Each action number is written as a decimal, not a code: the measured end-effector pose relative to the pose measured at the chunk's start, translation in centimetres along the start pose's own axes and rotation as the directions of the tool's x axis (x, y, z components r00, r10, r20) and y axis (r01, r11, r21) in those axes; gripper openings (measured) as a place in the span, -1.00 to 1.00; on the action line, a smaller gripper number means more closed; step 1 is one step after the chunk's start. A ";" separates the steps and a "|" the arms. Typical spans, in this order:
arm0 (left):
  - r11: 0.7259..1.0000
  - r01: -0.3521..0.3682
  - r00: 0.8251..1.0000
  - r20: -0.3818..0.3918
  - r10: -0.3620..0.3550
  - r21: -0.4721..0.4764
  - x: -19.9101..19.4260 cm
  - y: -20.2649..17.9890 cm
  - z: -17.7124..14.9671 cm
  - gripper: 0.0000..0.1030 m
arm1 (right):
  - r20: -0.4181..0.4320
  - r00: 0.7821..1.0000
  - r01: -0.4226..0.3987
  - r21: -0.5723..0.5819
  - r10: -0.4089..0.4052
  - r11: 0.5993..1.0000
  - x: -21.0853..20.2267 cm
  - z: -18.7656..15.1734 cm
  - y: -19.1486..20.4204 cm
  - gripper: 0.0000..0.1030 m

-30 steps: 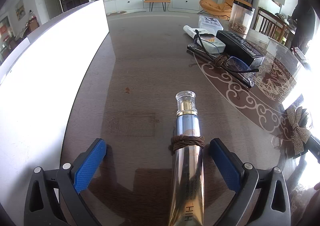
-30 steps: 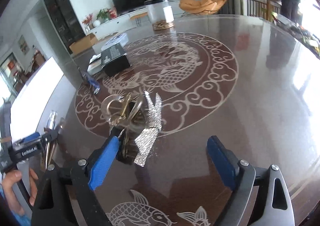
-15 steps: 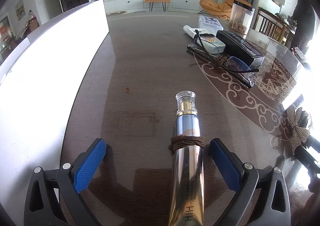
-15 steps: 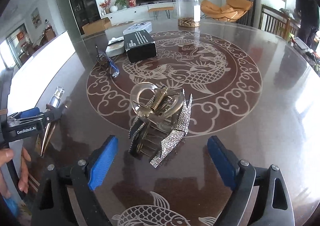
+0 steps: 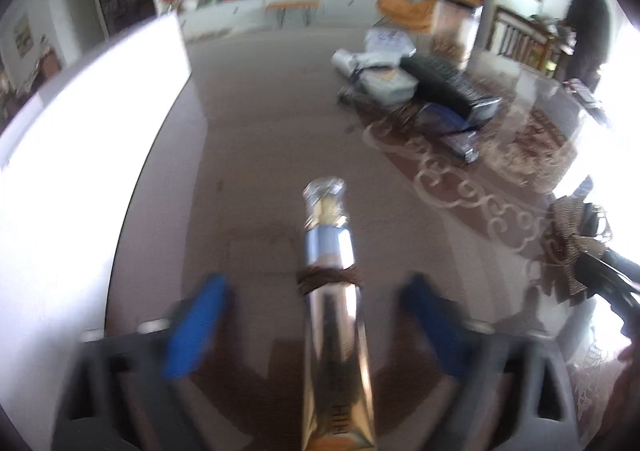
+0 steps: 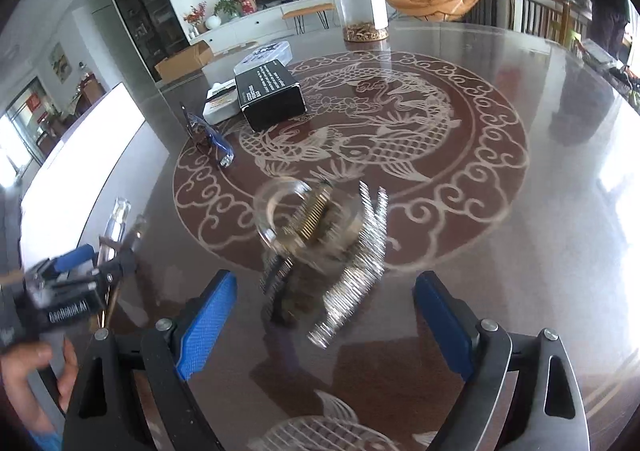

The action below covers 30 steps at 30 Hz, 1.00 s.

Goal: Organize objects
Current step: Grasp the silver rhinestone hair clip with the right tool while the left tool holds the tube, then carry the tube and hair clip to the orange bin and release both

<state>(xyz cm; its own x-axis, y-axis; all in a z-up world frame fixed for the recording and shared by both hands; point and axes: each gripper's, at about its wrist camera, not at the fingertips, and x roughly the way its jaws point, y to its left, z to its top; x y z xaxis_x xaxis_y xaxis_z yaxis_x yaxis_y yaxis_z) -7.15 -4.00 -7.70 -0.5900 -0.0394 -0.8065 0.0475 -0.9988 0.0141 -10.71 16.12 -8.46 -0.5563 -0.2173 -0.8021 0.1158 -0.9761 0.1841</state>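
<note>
Left gripper (image 5: pixel 316 325) fingers closing, tube (image 5: pixel 334 315) between, pads not touching yet. Tube lies flat on worktop (image 5: pixel 248 155). Squeeze mid-tube, gently. Right gripper (image 6: pixel 324 325) fingers wide, holding nothing; hair clip (image 6: pixel 324 247) just ahead.

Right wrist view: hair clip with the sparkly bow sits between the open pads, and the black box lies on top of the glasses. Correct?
Not quite. In the right wrist view the black box lies apart from the glasses, not on them. The rest holds: the hair clip sits between the right hand-held gripper's open pads.
</note>
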 end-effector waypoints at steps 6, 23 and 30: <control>0.998 0.049 0.998 0.026 -0.050 0.040 -0.9 -0.7 -0.4 -0.46 | 0.014 0.983 0.182 -0.065 -0.181 0.981 1.1 0.5 2.1 0.05; 0.968 0.245 0.920 0.327 -0.215 -0.052 -15.0 3.8 -2.4 -0.47 | 0.118 0.991 -0.060 -0.051 0.065 0.997 -6.6 -1.8 3.9 0.04; 0.966 0.217 0.900 0.412 -0.142 -0.141 -21.2 10.4 -2.7 -0.47 | 0.106 0.974 -0.181 -0.158 0.199 0.971 -8.3 -0.2 9.9 0.04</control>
<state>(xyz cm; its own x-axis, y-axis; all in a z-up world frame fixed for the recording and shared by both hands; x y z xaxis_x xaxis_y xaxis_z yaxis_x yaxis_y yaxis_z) 7.98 -13.51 7.92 -0.8698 0.0945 -0.4843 0.0311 -0.9690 -0.2449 -4.73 8.21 -0.11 -0.6058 -0.4051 -0.6847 0.3432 -0.9095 0.2345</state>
